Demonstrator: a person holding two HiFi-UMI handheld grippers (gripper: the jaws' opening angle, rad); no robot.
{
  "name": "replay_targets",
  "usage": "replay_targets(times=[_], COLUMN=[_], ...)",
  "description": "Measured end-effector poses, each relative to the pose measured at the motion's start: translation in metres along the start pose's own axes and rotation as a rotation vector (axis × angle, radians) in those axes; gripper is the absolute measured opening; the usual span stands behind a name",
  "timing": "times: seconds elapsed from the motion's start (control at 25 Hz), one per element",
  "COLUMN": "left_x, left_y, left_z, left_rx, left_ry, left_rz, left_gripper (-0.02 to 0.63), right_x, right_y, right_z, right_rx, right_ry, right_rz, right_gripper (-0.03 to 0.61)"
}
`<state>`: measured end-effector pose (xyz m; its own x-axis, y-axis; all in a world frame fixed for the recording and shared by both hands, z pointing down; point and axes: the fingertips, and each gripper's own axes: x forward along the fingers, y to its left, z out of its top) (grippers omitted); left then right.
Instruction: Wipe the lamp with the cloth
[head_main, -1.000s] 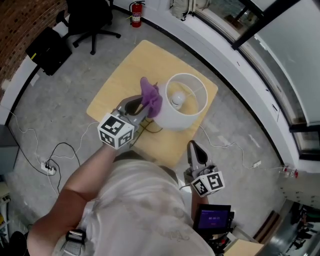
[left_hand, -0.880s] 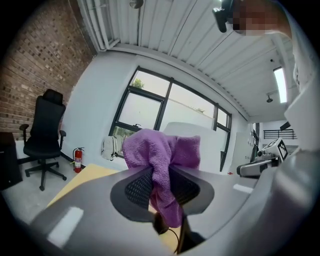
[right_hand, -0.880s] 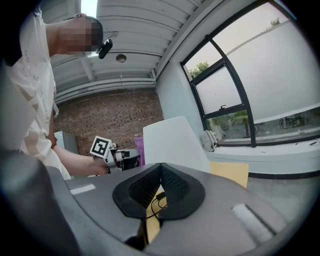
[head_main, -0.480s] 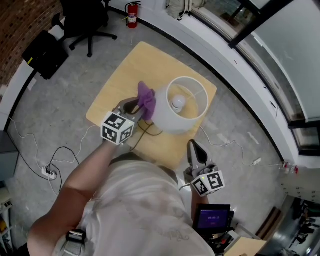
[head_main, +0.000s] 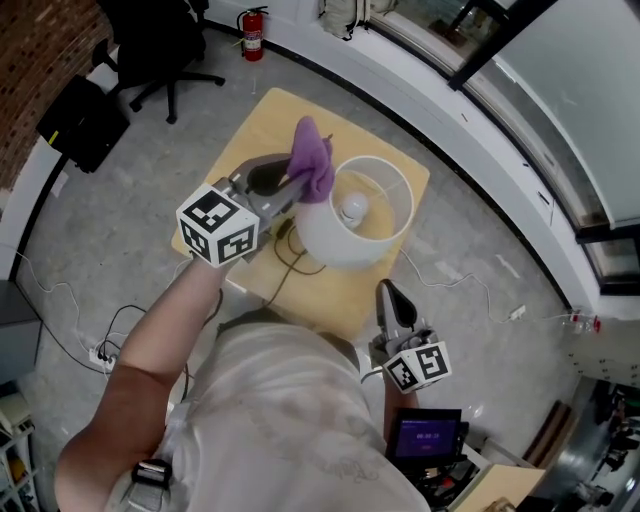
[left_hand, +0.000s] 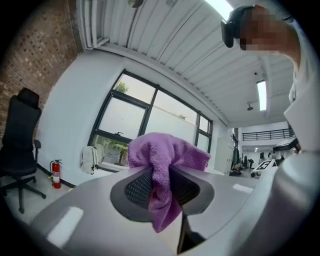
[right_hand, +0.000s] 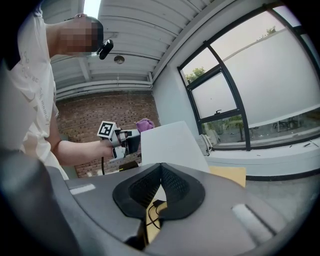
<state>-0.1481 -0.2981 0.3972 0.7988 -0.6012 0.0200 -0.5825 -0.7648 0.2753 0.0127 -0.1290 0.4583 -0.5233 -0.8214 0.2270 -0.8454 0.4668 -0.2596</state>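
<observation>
A white lamp shade (head_main: 345, 235) with a bulb (head_main: 352, 207) inside stands on a light wooden table (head_main: 245, 125). My left gripper (head_main: 292, 178) is shut on a purple cloth (head_main: 313, 160), held at the shade's upper left rim. In the left gripper view the cloth (left_hand: 167, 157) bunches between the jaws and hangs down, hiding the lamp. My right gripper (head_main: 386, 292) is at the table's near edge, shut with nothing in it. The right gripper view shows the shade (right_hand: 170, 145) ahead, with the left gripper (right_hand: 131, 141) and the cloth (right_hand: 145, 123) at its left.
A black cable (head_main: 290, 258) loops on the table by the lamp base. An office chair (head_main: 165, 45), a fire extinguisher (head_main: 252, 33) and a black case (head_main: 72, 112) are on the floor beyond. Cords and a power strip (head_main: 100, 352) lie at left.
My left gripper has lifted the cloth from the shade's left side up to its top rim. The right gripper has stayed in place.
</observation>
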Motion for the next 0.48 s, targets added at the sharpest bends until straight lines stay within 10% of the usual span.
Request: replay_targets(times=[0.48], left_x=[0.026], left_y=[0.008], left_z=[-0.036], left_rx=[0.008], left_ry=[0.196], left_rz=[-0.247], left_gripper=[0.087], right_x=[-0.017], right_y=[0.000], right_z=[-0.012], right_rx=[0.014], right_ry=[0.011], right_rz=[-0.073], right_gripper=[0.015])
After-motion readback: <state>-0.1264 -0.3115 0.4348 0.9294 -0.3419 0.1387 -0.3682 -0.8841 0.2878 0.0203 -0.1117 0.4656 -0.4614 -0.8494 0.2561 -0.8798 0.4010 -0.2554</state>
